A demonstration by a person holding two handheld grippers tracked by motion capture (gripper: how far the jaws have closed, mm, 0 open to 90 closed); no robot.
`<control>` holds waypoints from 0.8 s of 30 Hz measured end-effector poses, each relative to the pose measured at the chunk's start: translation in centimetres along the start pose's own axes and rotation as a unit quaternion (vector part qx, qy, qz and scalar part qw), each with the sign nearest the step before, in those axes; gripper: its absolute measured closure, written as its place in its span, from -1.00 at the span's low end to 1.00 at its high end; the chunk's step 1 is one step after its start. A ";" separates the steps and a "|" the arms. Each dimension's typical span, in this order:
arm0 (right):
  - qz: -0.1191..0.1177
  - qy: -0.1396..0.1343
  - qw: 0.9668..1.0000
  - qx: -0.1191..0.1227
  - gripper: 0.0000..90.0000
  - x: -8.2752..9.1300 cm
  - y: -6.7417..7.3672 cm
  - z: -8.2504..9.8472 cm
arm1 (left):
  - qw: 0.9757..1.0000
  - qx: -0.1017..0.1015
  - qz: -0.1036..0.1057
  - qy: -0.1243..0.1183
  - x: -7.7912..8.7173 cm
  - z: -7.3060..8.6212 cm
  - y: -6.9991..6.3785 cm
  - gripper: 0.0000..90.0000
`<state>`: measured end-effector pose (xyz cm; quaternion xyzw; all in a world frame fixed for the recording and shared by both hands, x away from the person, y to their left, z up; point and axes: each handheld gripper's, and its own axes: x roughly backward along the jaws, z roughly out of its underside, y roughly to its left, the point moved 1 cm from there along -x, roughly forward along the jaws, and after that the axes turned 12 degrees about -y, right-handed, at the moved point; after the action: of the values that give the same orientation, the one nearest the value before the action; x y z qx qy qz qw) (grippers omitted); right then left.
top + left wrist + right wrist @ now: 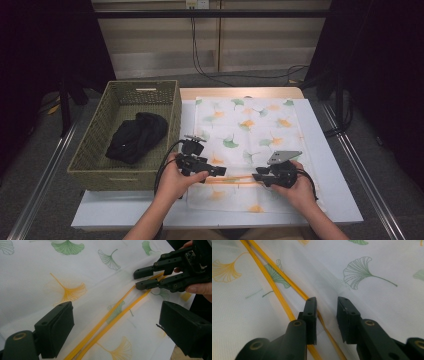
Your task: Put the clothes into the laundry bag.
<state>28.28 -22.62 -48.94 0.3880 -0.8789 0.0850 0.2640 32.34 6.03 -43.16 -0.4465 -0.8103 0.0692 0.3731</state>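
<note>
A white cloth printed with green and orange ginkgo leaves lies spread on the table. Two orange stripes cross its near part. My left gripper hovers low over the stripes, and in its own view the left gripper stands wide open with nothing held. Facing it from the right, my right gripper has its jaws close together. In the right gripper view, the right gripper straddles a raised crease of cloth beside a stripe. A narrow gap still shows between the pads.
A woven green basket stands at the table's left with a black garment inside. The white table shows bare strips around the cloth. Dark stands and cables are on the floor beyond.
</note>
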 end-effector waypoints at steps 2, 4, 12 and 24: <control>0.002 -0.002 1.000 -0.009 0.65 0.0 -0.2 0.0 | 1.000 0.000 0.001 -0.001 0.0 0.0 0.0 -0.73; 0.004 -0.001 1.000 -0.014 0.70 0.0 -0.3 0.0 | 1.000 0.000 0.002 -0.001 0.1 -0.1 0.0 -0.73; 0.010 -0.009 1.000 -0.018 0.45 -0.3 -0.3 0.0 | 1.000 0.001 0.000 0.000 0.0 0.0 0.0 -0.73; 0.027 -0.027 0.999 -0.028 0.50 -0.7 -0.8 0.1 | 1.000 0.001 0.001 0.002 0.1 0.0 0.1 -0.72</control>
<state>29.18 -22.75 -49.42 0.3591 -0.8977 0.0573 0.2487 32.39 6.14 -43.19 -0.4470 -0.8092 0.0697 0.3748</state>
